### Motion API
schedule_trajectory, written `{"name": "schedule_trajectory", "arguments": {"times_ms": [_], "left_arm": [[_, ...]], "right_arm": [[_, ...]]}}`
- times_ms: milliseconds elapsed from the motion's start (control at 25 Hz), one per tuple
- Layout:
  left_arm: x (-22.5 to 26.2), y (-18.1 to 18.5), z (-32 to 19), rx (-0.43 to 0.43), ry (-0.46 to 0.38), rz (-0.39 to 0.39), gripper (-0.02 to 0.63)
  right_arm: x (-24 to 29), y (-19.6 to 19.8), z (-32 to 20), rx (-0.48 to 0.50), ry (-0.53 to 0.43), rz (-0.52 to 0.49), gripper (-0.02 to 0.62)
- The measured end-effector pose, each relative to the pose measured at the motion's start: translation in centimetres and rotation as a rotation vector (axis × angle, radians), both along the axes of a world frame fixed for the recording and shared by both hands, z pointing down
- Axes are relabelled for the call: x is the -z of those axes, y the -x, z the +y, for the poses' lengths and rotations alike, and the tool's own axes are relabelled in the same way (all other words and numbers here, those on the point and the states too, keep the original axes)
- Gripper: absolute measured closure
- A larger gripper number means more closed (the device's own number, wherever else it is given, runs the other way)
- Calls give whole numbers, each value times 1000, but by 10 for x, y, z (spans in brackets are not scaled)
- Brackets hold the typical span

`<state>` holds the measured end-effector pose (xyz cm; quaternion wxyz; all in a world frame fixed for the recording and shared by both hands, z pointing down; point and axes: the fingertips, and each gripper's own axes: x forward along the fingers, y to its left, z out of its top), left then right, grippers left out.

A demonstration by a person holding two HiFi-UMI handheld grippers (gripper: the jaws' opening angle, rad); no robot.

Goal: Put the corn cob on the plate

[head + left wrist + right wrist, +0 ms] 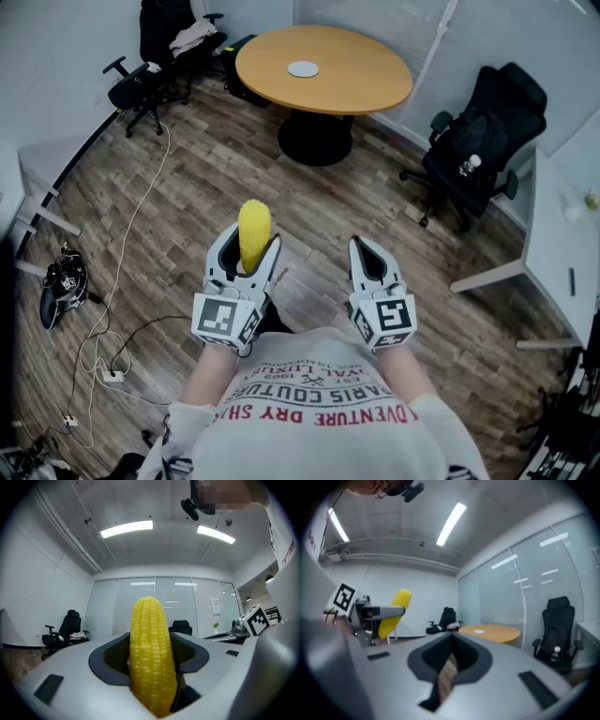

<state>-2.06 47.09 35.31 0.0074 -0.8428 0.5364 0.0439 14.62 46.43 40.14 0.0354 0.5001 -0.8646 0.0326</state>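
The left gripper (246, 255) grasps the corn cob (253, 230), which juts past the jaw tips toward the round table (366, 80) but is well apart from it. The plate (303, 68) lies on that table, near its middle. The right gripper (367, 251), equally far from the table, has its jaws drawn together on nothing.

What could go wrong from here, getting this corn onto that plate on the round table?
1. The yellow corn cob stands tilted in the left gripper, both ends sticking out past the jaws. Its rounded, bumpy surface might slip or swivel during the walk.
2. The small white plate lies far off on the round wooden table, so the carry is long.
3. The white cable trailing over the wood floor on the left could snag a foot.
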Motion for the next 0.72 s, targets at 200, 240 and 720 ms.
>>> {"name": "schedule_trajectory", "arguments": {"times_ms": [200,240,720], "left_arm": [[-1,3,0,-4,-1,0,325],[-2,3,1,-4,-1,0,325],[-9,6,-5,-4,23,11,325]], "right_arm": [[-2,4,2,5,-2,4,566],[-4,4,2,6,0,4,566],[-14,-2,-2,-19,40,-38,566]]}}
